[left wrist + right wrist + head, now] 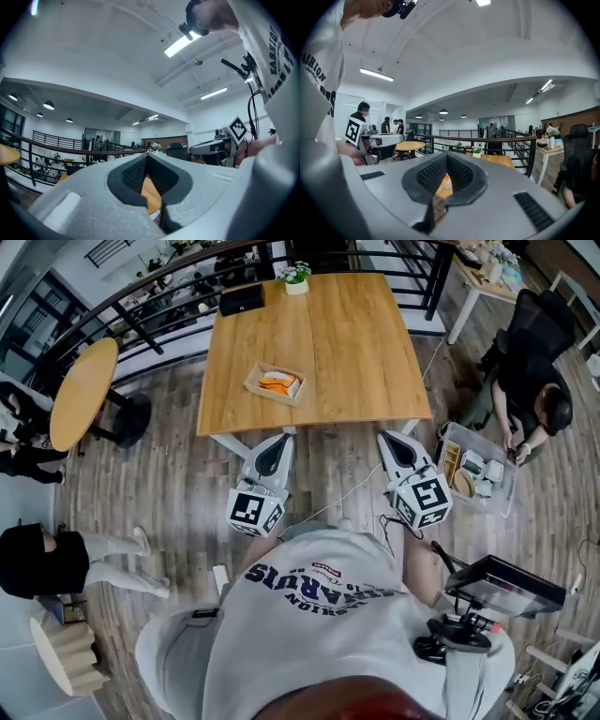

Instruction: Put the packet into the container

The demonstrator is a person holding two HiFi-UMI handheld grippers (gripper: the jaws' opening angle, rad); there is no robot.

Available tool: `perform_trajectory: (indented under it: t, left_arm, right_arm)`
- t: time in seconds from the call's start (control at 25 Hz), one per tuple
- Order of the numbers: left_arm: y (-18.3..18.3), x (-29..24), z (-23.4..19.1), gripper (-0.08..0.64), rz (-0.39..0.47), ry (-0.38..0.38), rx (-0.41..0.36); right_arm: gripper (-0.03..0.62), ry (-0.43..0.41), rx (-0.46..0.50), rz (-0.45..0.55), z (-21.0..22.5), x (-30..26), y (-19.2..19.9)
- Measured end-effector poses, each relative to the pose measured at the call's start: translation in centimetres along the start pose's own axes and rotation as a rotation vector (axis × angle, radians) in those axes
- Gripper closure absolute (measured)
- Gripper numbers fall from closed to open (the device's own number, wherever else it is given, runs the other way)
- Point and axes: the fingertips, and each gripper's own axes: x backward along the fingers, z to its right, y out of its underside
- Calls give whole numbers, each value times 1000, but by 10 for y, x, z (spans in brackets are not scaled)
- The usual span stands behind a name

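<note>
Orange film packet (278, 382) in the shallow tan tray (255, 382) looks light, limp and slippery: pinch an edge. Grey left gripper (281, 437) and right gripper (385, 437): jaws pressed together, empty.

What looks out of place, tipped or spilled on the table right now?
Nothing much stands out. The tray sits flat on the wooden table, only turned a little against its edges, with the orange packet inside it. No spill or damage shows.
</note>
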Motion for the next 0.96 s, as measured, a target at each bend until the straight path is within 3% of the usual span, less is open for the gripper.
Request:
perform_trajectory:
  t: [0.2,0.4,0.64,0.96]
  left_arm:
    - [-10,36,7,561,31,26,18]
    - [6,66,8,561,-5,81,118]
    - [11,95,25,561,-32,165,68]
    - [-13,135,38,561,2,134,34]
  right_arm:
    - [588,4,-36,-39,-35,13,7]
    - [588,-11,-87,-82,-74,0,15]
    - [588,30,-49,-103,-114,19,20]
    - [588,50,0,-137,-127,43,21]
